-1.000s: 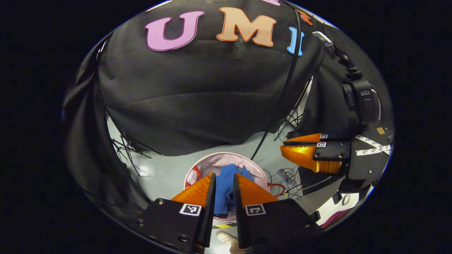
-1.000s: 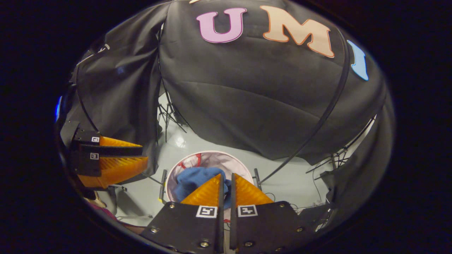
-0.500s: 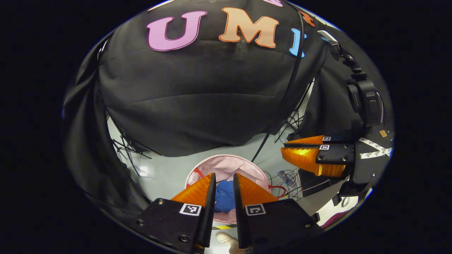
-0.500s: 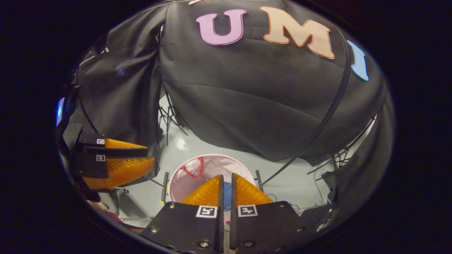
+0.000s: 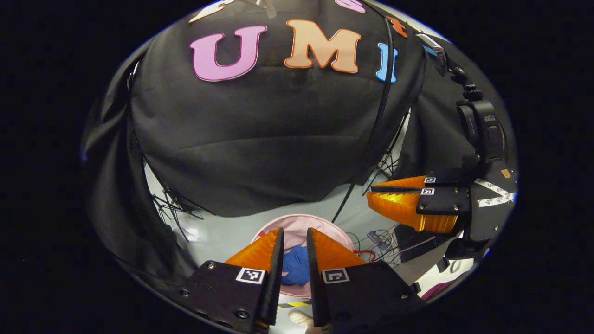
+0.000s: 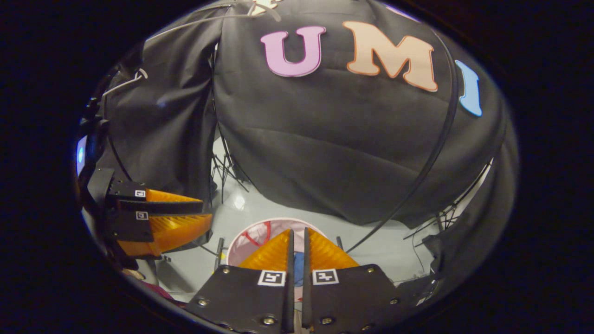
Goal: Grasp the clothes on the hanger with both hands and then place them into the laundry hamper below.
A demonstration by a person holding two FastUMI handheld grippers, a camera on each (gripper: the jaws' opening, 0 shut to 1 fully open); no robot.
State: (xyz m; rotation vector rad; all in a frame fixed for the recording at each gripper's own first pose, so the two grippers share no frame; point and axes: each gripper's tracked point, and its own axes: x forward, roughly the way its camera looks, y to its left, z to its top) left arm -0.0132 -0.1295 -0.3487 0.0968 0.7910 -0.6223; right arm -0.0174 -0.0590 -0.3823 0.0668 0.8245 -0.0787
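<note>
Presently, by size:
Floor (image 5: pixel 218 232): grey, carrying the hamper; cables lie near its right side.
Laundry hamper (image 5: pixel 297 221): pink, round, standing on the floor below my tongs.
Clothes (image 5: pixel 296 271): blue garment, lying inside the hamper, apart from both tools.
My right gripper (image 6: pixel 297 241): fingers nearly together, a thin gap, holding nothing.
My left gripper (image 5: pixel 294 241): fingers slightly parted, holding nothing.
Progress: I judge the placing done; the garment is in, and only drawing my tongs clear is left.
</note>
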